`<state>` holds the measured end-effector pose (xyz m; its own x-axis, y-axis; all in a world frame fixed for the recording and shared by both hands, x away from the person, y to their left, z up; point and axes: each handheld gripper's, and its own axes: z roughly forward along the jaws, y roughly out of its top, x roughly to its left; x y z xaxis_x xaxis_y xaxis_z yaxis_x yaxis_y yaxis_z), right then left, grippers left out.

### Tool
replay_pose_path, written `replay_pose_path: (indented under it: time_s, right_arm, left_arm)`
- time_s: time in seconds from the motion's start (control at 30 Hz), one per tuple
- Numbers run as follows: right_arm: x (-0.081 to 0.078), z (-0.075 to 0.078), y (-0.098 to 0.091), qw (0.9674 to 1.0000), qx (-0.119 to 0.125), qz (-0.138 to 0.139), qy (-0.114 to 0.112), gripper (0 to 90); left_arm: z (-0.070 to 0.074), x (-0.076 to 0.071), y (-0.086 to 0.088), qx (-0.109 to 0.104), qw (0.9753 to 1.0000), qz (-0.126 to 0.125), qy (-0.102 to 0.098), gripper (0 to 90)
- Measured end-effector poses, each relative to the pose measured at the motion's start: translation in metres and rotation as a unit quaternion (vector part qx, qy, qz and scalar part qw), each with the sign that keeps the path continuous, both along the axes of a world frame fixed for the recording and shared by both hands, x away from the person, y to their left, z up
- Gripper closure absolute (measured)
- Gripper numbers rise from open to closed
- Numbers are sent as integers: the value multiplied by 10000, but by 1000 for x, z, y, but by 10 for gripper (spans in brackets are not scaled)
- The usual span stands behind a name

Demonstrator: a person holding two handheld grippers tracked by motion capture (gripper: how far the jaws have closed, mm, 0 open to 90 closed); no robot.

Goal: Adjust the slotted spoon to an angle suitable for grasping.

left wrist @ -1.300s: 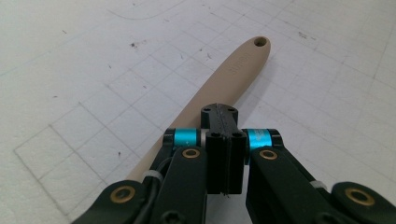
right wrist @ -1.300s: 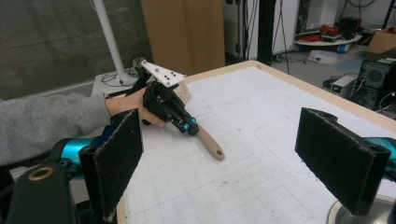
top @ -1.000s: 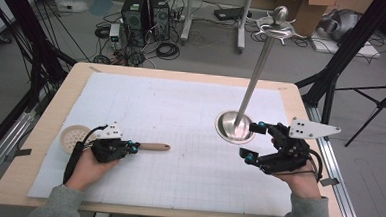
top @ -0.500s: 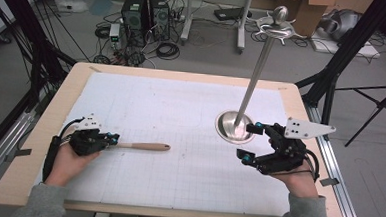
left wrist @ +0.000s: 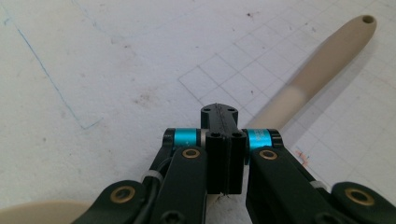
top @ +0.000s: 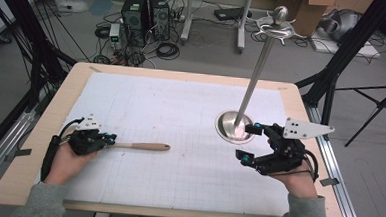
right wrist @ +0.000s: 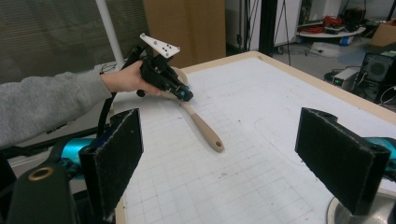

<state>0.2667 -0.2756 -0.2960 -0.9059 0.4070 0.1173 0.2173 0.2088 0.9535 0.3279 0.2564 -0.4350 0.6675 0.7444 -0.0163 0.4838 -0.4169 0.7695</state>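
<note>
step: lift pale wooden spoon (top: 140, 146) lying on counter (top: 181, 108) | left hand-held gripper (top: 110, 140): pinching spoon's neck, keep it level | right hand-held gripper (top: 248, 142): spread, empty, beside round steel stand base (top: 234, 126) | advice: raise slowly, avoid pole.

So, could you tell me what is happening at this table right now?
A person works with a gripper in each hand. The left gripper is shut on a wooden spoon, which lies flat on the white gridded mat with its handle pointing toward the middle. The right gripper hangs open and empty beside the round base of a metal stand.
</note>
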Motion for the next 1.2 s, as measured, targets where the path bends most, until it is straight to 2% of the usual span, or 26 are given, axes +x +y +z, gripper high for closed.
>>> replay_pose_path:
  time_s: [0.2, 0.23, 0.3, 0.47, 0.63, 0.8, 0.97, 1.2]
  right_arm:
    - [1, 0, 1, 10000, 5, 15, -36, 138]
    - [0, -1, 2, 10000, -21, 28, 11, 138]
    - [0, -1, 2, 10000, -28, 33, 10, 138]
    - [0, -2, 3, 9999, -80, 33, 77, 139]
    - [2, -2, 2, 10000, -66, 32, 58, 139]
    - [3, -2, 2, 10000, -51, 26, 26, 139]
    - [5, -1, 5, 10000, -39, 47, 11, 139]
    - [8, -1, 8, 9999, -21, 108, -4, 140]
  left_arm:
    - [-4, 2, 1, 120, 9998, 156, 6, 896]
    - [-7, 3, 1, 290, 9994, 203, 46, 896]
    - [-7, 2, 1, 248, 9995, 214, 30, 896]
    - [-6, -2, 1, 333, 9991, 246, 62, 896]
    - [-5, -13, 0, 406, 9987, 308, 69, 897]
    - [-5, -26, 1, 352, 9987, 359, 86, 896]
    - [-2, -40, 1, 537, 9975, 440, 134, 896]
    - [-2, -61, 2, 575, 9968, 536, 166, 897]
